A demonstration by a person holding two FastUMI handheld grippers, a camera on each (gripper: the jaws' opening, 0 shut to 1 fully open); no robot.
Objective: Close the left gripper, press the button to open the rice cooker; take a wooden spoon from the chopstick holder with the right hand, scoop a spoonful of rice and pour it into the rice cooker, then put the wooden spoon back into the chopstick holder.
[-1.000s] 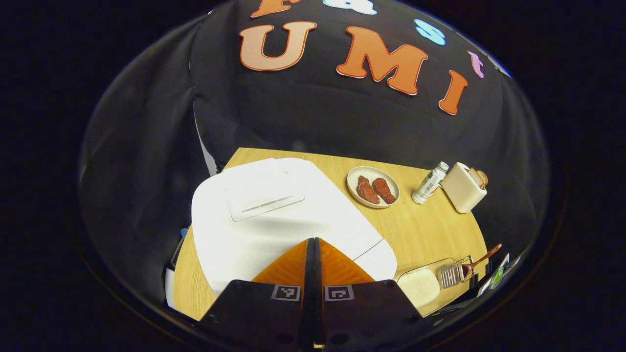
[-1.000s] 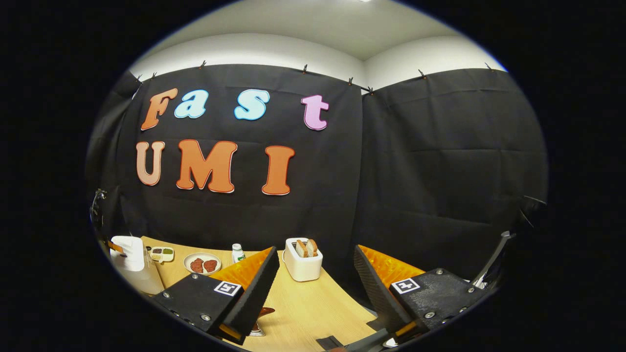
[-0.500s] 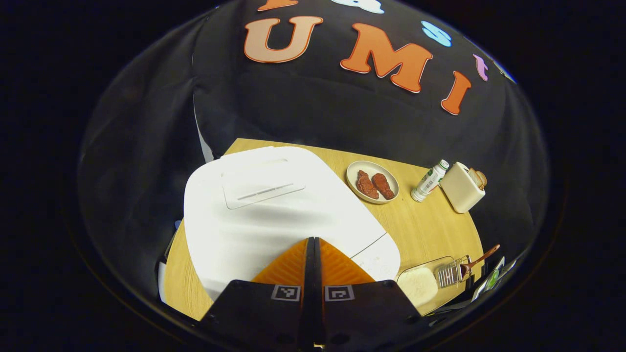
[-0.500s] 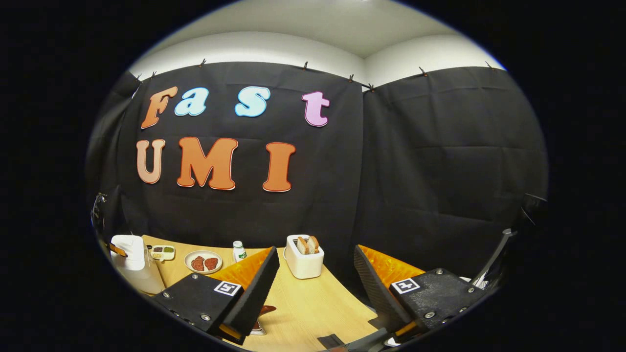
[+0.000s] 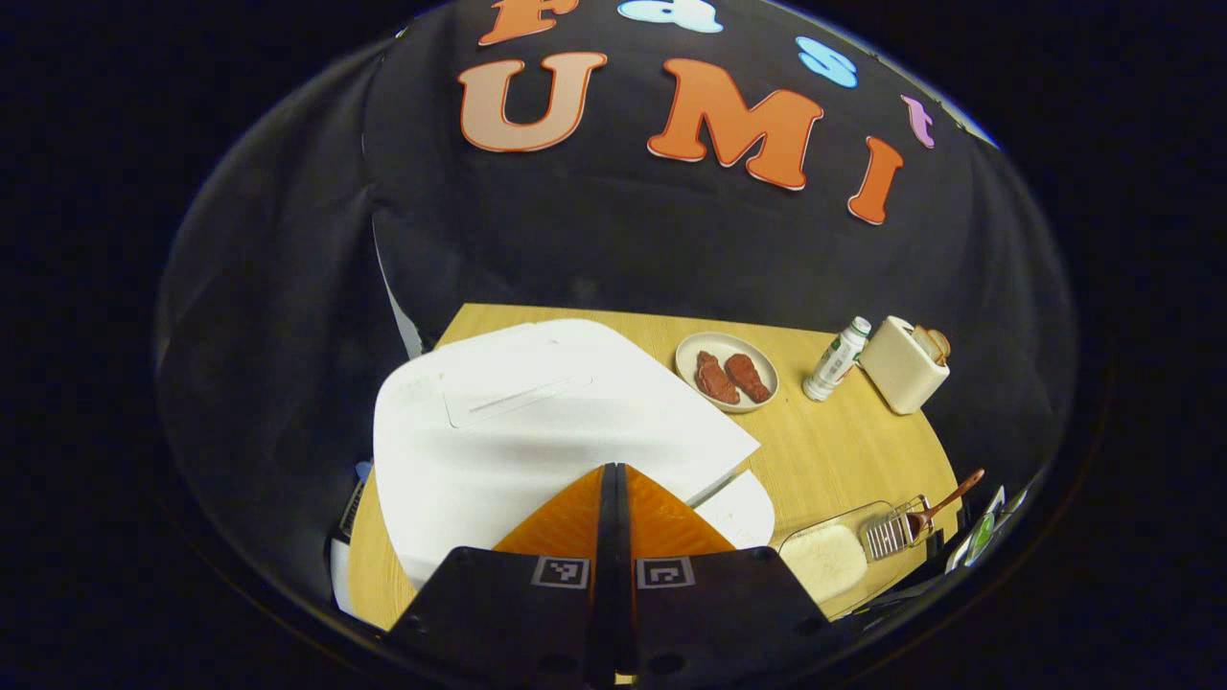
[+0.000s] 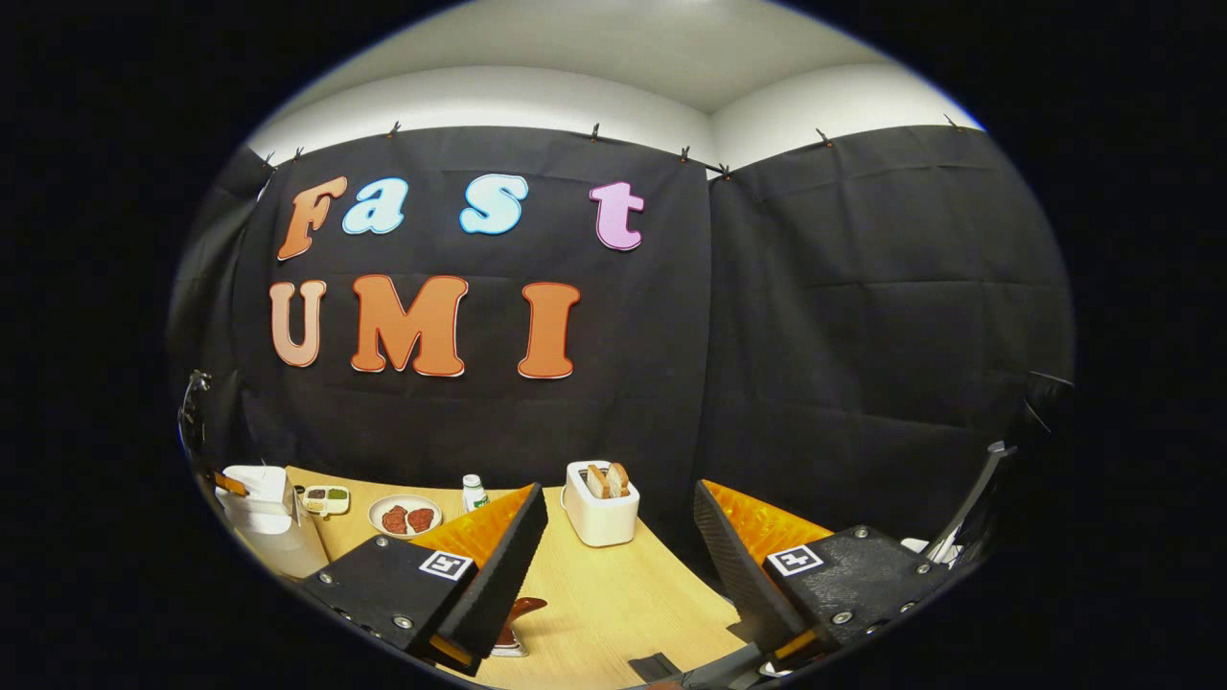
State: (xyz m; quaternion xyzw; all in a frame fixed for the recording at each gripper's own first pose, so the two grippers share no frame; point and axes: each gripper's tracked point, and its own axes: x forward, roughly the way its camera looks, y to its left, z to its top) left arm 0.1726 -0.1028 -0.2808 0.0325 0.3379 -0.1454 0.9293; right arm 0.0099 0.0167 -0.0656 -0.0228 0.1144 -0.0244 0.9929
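From where I stand, the rice cooker [image 5: 537, 431] sits at the left of the wooden table [image 5: 844, 450], and its white lid [image 5: 498, 402] has just popped: half a second ago it lay flush, now its front edge stands lifted, a dark gap showing above the control panel [image 5: 738, 508]. The left gripper [image 5: 613, 479], fingers pressed tight together with nothing between them, hovers right at that front edge, so the button press looks done. Moving right, a plate with two pieces of meat [image 5: 726, 371], a small bottle [image 5: 836, 348] and a toaster [image 5: 899, 366] line the far side. Nearer, a clear container of rice [image 5: 824, 559] lies just beside the wire chopstick holder [image 5: 891, 539], the wooden spoon [image 5: 944, 498] leaning out of it. The right gripper [image 6: 618, 546] waits with fingers spread wide, empty, unchanged; fetching the spoon seems next.
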